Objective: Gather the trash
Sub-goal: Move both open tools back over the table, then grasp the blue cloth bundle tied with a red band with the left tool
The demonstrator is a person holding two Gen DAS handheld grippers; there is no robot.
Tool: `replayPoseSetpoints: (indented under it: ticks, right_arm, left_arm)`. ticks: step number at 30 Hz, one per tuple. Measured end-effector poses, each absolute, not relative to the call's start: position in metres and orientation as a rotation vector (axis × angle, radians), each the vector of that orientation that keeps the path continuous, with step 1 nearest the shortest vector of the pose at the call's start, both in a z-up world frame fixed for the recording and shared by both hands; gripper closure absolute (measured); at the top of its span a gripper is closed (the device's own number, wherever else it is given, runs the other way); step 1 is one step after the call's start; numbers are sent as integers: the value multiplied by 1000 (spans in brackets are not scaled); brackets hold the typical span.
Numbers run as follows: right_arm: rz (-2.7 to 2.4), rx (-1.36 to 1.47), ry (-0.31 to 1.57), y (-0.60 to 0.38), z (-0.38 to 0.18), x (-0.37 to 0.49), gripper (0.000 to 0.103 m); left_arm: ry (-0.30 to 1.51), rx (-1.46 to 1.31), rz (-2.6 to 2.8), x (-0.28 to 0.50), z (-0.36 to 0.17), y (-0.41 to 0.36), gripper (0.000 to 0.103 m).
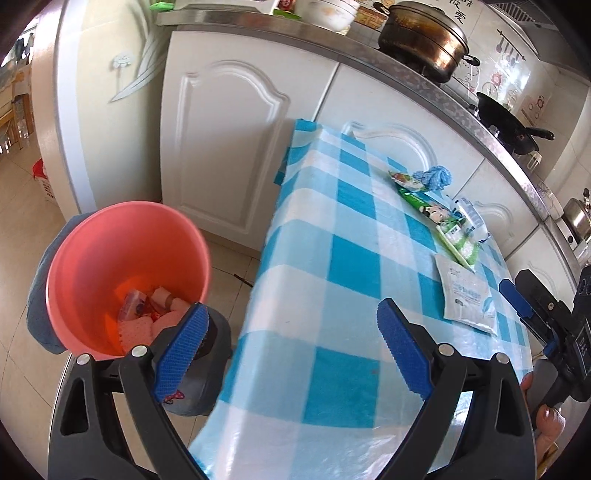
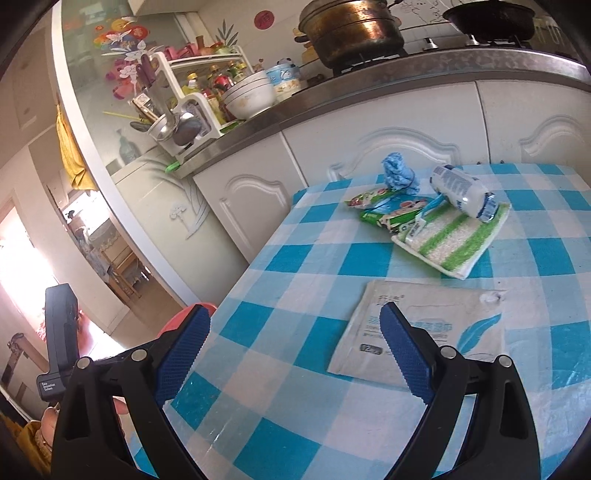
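A pink bin (image 1: 125, 273) stands on the floor left of the table with several pieces of trash inside. On the blue checked tablecloth (image 1: 332, 280) lie a flat white wet-wipe packet (image 2: 424, 328), a green-striped cloth (image 2: 454, 240), green snack wrappers (image 2: 391, 212), a crushed clear bottle (image 2: 460, 192) and a blue yarn ball (image 2: 399, 173). The packet (image 1: 467, 295) and wrappers (image 1: 421, 201) also show in the left wrist view. My left gripper (image 1: 291, 347) is open and empty over the table's left edge beside the bin. My right gripper (image 2: 295, 354) is open and empty just before the packet.
White cabinet doors (image 1: 229, 140) stand behind the table under a steel counter (image 2: 369, 81) with a large pot (image 2: 351, 26), a black wok (image 1: 506, 122), bowls (image 2: 251, 94) and a spice rack (image 2: 192, 92). A grey slipper (image 1: 195, 384) lies by the bin.
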State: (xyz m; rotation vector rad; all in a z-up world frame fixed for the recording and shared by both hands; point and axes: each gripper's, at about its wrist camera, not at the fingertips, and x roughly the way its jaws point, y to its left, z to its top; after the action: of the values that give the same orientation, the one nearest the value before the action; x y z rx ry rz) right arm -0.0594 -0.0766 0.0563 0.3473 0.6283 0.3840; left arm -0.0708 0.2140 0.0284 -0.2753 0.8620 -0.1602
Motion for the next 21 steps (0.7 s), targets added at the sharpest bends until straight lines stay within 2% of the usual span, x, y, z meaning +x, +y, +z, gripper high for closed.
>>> replayPoseSetpoints:
  ticks: [10, 21]
  right_arm:
    - [251, 465, 590, -159, 47, -52, 11]
    - [181, 706, 569, -244, 23, -51, 11]
  left_arm:
    - [841, -231, -240, -42, 50, 153, 10]
    - [707, -44, -423, 30, 87, 27, 10]
